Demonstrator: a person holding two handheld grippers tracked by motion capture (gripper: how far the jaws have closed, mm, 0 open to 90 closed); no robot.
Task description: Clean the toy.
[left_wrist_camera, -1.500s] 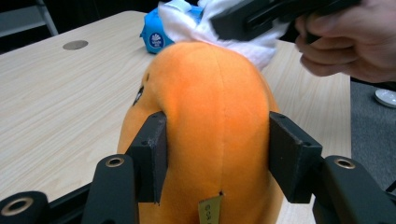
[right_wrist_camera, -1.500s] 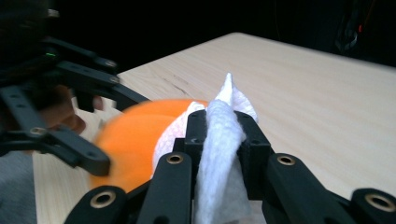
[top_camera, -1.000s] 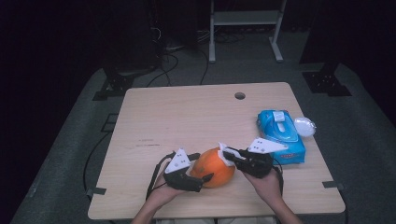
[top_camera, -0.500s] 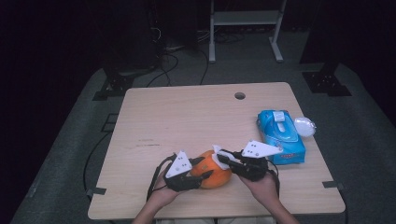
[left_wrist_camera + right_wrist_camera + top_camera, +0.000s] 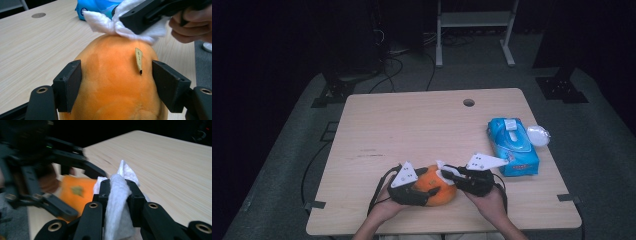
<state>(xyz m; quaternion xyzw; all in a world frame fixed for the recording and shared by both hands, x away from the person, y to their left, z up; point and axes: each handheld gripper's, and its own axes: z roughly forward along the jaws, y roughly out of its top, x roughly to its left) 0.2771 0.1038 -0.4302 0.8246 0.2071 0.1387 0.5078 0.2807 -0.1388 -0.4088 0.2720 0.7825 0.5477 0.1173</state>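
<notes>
Near the counter's (image 5: 377, 120) front edge, about midway along it, sits an orange plush toy (image 5: 117, 82), fuzzy-napped and likely soft and light. The left gripper (image 5: 120, 85) has its fingers (image 5: 68, 86) spread around the toy's flanks, seemingly touching it. The right gripper (image 5: 119, 195) pinches a white wipe (image 5: 116, 202) tight and presses it on the toy's top; the flanks seem the surest hold.

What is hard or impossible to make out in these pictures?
- Print on the tan tag of the soft orange toy, left gripper view: too small.
- Toy's underside, high view: hidden by both grippers.
- Left gripper, right gripper view: blurred.
- Label on the blue wipes pack: too small.
</notes>
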